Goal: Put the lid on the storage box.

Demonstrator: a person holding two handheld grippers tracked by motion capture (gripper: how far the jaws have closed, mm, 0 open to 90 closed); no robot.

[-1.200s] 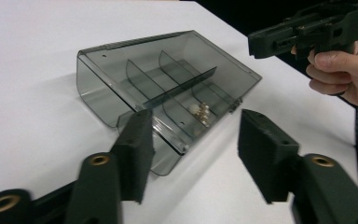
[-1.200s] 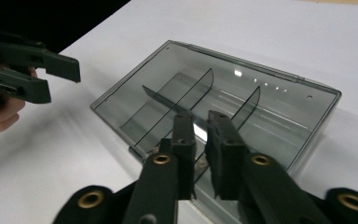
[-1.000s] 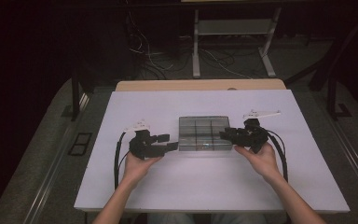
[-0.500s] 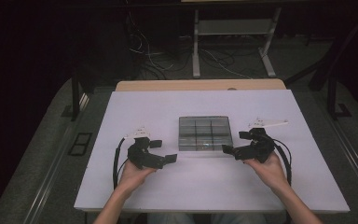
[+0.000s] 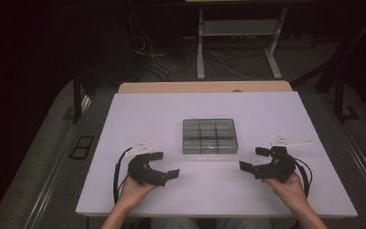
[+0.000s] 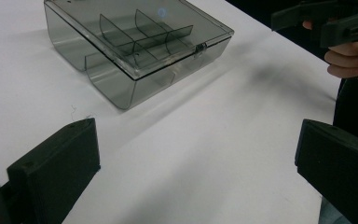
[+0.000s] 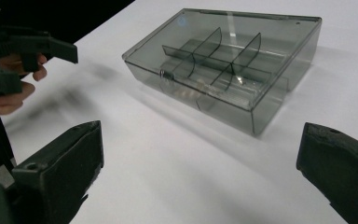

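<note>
Pulled back from the lidded box [image 5: 209, 136] (apparently shut, latch forward): left gripper [image 5: 164, 164] and right gripper [image 5: 251, 159], jaws spread, empty; handling likely finished.

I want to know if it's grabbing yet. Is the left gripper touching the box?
Apart. In the high view, bare white table lies between the left gripper and the box; its jaws stand open.

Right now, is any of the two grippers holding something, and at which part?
Nothing is held. The left gripper and the right gripper both have their jaws open and apart from the closed clear box.
</note>
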